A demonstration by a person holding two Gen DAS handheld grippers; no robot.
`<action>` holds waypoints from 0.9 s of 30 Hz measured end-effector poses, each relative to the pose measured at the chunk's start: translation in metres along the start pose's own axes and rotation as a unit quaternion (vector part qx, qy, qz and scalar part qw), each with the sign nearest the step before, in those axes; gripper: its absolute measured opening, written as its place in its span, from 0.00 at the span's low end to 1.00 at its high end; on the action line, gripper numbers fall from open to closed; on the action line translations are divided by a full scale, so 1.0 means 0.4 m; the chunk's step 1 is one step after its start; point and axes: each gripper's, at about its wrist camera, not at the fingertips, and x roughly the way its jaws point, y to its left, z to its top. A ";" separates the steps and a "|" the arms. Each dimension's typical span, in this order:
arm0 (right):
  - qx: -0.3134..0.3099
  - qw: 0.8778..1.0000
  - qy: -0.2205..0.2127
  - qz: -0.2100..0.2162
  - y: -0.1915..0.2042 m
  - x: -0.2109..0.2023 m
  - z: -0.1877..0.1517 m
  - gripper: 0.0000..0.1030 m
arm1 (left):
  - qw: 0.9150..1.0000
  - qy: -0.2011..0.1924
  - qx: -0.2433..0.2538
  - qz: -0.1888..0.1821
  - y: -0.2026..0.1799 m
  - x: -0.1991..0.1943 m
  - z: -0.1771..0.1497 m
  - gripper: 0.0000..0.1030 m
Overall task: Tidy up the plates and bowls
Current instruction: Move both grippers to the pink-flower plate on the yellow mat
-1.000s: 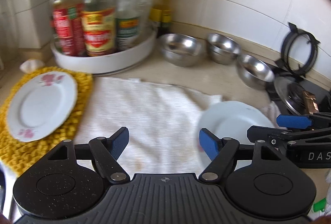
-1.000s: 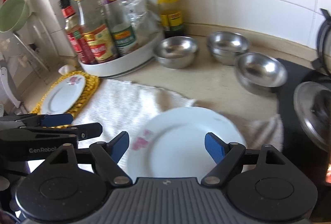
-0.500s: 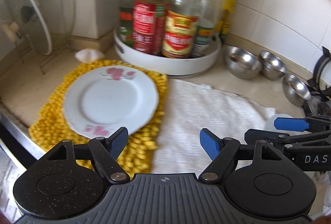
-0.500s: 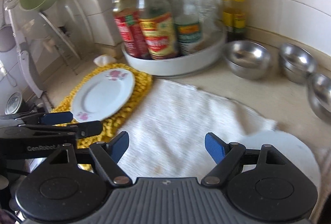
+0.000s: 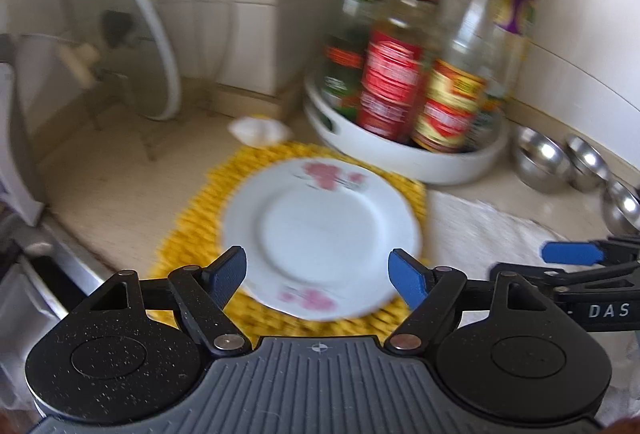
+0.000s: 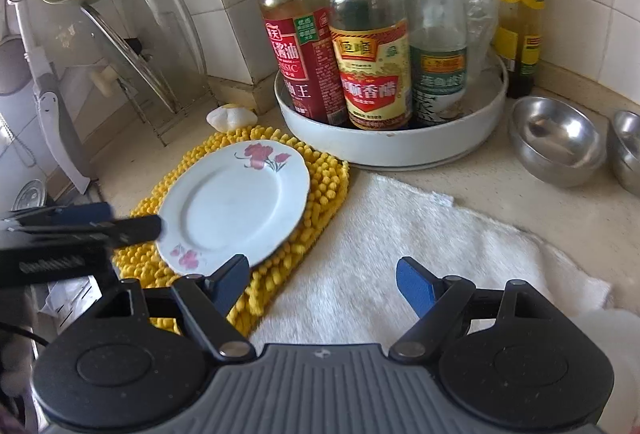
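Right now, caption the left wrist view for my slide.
Left gripper, jaws opening, over a plate on a yellow mat.

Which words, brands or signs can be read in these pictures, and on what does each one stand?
"DAS": black right gripper.
"CLASSIC": red-labelled soy sauce bottle.
"恒顺香醋": yellow-and-red-labelled vinegar bottle.
Unreadable: white lettering on black left gripper; green-labelled clear bottle; yellow-labelled dark bottle.

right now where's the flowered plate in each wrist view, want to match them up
Left wrist: the flowered plate lies centre frame on the yellow mat, just beyond the left gripper, whose jaws are opening with nothing between them.
Right wrist: the plate lies left of centre, on the same mat.
Shared landmark: the white bottle tray, behind the plate and to its right.
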 end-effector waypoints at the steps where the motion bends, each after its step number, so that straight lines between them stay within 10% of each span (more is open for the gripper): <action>1: -0.002 1.000 0.002 0.002 0.005 0.011 0.008 0.95 | 1.000 -0.002 -0.006 0.009 0.022 0.001 0.006 0.82; 19: 0.002 0.998 0.059 0.023 0.048 0.217 0.103 0.94 | 0.997 0.070 -0.004 -0.017 0.116 0.186 0.071 0.65; 27: 0.001 0.996 0.071 0.050 0.068 0.241 0.119 0.79 | 0.996 0.079 0.006 -0.046 0.130 0.223 0.077 0.60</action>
